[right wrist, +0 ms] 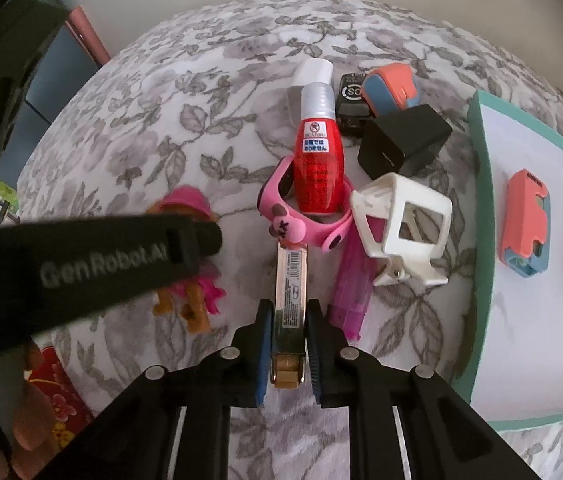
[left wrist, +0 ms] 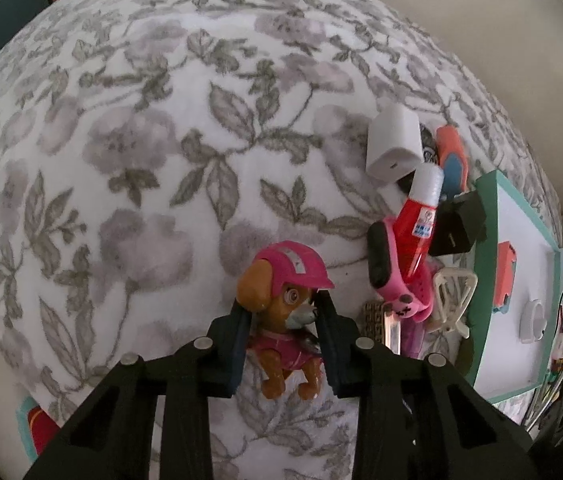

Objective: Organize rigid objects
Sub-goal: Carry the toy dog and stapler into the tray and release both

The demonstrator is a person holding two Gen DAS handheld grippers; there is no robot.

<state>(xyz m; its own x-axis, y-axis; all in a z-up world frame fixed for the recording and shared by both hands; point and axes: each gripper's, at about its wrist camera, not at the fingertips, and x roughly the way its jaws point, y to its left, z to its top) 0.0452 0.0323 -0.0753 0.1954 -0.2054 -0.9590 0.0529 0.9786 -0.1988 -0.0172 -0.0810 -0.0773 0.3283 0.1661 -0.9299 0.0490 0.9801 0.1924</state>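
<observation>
The left gripper (left wrist: 281, 312) is being held around a toy dog figure (left wrist: 285, 312) in a pink helmet, its jaws set close on either side of the figure's head and body; the figure is standing on the floral blanket (left wrist: 141, 140). The right gripper (right wrist: 288, 344) is being kept closed on a slim clear tube with a gold cap (right wrist: 290, 304), which is pinched between the blue pads (right wrist: 264, 344).

A crowded pile is being seen just ahead of the tube: a pink watch band (right wrist: 301, 220) is curled around a red bottle with a silver cap (right wrist: 315, 160), a white clip-like frame (right wrist: 401, 220) is lying beside it, and a magenta translucent piece (right wrist: 351, 292) is partly tucked under the frame. Behind these, a black cube charger (right wrist: 403, 140), a white charger (right wrist: 309, 76), a black round-marked item (right wrist: 351, 100) and an orange-and-blue case (right wrist: 389, 88) are lying close together. To the right, a teal-edged white tray (right wrist: 481, 240) is carrying a second orange-and-blue case (right wrist: 525, 220).

"GenRobot.AI" is being read on the left gripper's body where it crosses the right wrist view. Japanese characters are printed on the bottle's label, and a barcode is printed on the tube.

The dog figure is being largely blocked in the right wrist view. The object at the tray's right edge is being cut off.
</observation>
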